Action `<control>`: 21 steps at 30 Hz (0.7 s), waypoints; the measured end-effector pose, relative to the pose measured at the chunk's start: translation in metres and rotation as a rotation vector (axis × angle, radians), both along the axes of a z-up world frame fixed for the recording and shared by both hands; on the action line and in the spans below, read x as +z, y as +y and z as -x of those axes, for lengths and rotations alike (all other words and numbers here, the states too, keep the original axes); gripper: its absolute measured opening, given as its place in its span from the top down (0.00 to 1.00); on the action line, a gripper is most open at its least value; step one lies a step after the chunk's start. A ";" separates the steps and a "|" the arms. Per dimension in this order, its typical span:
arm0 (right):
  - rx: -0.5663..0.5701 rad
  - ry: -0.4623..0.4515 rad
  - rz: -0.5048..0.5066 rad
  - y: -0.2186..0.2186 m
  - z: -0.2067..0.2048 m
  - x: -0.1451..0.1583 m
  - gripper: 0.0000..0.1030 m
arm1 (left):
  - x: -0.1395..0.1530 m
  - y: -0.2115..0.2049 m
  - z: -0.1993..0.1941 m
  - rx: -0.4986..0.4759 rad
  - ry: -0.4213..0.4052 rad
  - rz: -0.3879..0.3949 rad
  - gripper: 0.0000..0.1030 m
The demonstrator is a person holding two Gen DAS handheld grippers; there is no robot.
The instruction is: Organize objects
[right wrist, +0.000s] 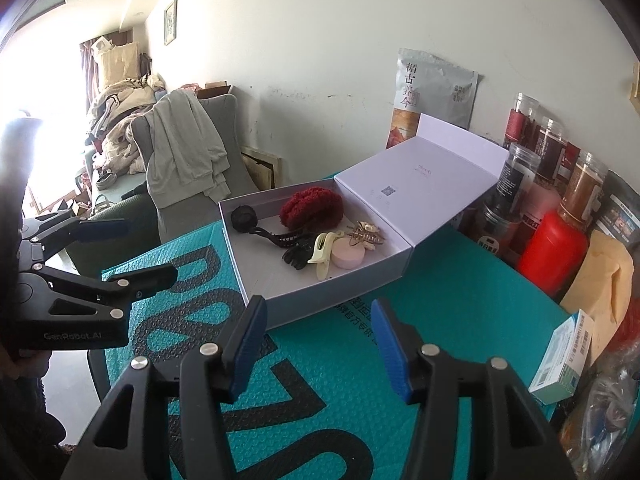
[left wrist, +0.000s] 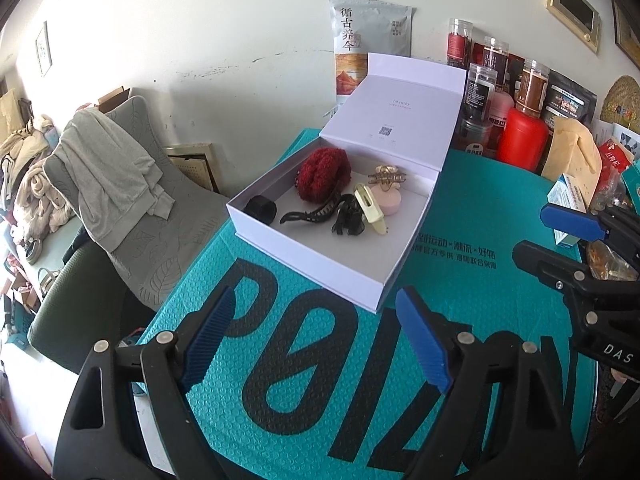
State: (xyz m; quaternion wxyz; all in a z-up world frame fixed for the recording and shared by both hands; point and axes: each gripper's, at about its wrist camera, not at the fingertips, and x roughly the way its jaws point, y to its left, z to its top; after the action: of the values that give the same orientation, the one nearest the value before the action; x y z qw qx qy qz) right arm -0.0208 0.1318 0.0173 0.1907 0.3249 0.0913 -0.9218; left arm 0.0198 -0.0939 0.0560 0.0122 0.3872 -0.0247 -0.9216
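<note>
My left gripper [left wrist: 316, 336] and right gripper [right wrist: 318, 348] are both open and hold nothing. All the hair things sit in the white cardboard box [left wrist: 340, 272] mid-frame, so I think closing its lid [left wrist: 404, 120] comes next.

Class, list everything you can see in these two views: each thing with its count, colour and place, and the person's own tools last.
box: one, white, lid open, on the teal mat.
scrunchie: one, red, inside box.
claw clips: several, black, cream, gold, inside box.
puck: one, pink, round, inside box.
jars: several, clear, dark contents, by wall.
canister: one, red, beside jars.
pouch: one, grey, against wall.
chair: one, grey, draped with cloth.
left tongs: open, empty, over mat.
right tongs: open, empty, over mat.
</note>
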 end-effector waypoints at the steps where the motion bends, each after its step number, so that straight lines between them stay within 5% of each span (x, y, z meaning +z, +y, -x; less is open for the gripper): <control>1: -0.001 -0.001 -0.002 -0.001 -0.003 -0.002 0.47 | -0.002 0.000 -0.003 0.004 -0.002 0.001 0.21; 21: 0.003 -0.040 -0.012 -0.007 -0.006 -0.015 0.47 | -0.020 -0.008 -0.013 0.043 -0.048 -0.020 0.21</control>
State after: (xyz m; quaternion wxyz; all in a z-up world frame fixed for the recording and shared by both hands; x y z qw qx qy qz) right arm -0.0144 0.1244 0.0024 0.1919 0.3443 0.0936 -0.9143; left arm 0.0331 -0.1015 0.0363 0.0274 0.4098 -0.0073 -0.9117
